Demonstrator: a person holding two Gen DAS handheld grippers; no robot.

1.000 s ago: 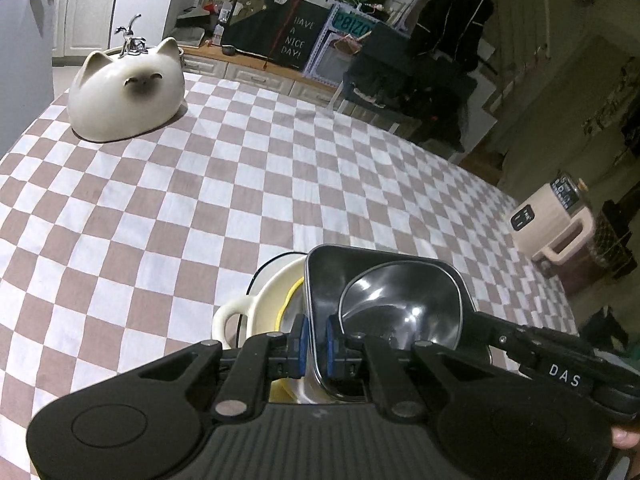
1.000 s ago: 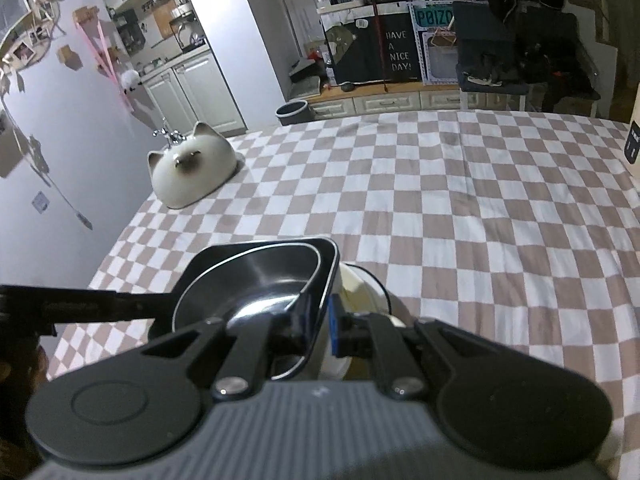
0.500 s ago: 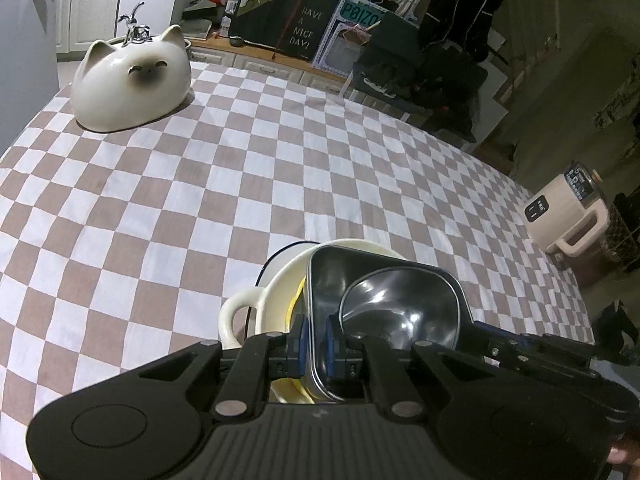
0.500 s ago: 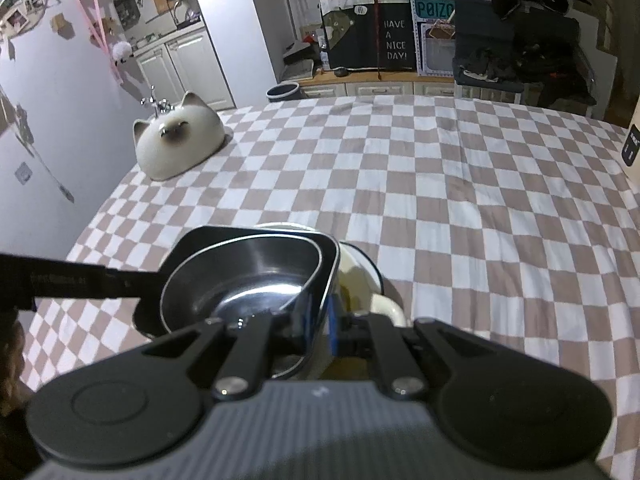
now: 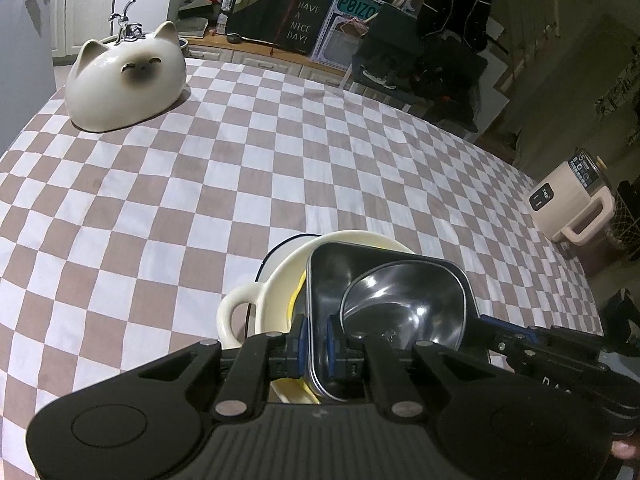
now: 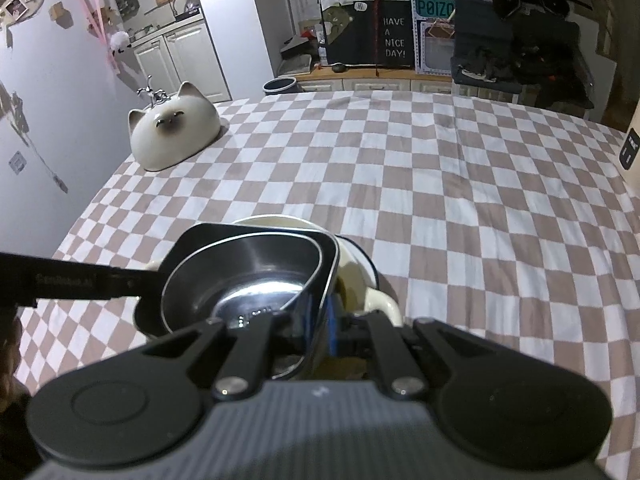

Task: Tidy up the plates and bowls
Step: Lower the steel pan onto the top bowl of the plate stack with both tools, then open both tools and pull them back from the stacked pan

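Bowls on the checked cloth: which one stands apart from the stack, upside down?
The cat-faced bowl, cream ceramic with ears, lying rim-down at the far corner; the others nest together by the tongs.

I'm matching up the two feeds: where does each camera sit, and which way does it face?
Left wrist: on the left gripper, looking down along its fingers at the metal tray; the right gripper shows.
Right wrist: on the right gripper, facing the same tray; the left gripper's arm shows.
Shared: tray, cream pot, cat bowl, checked cloth.
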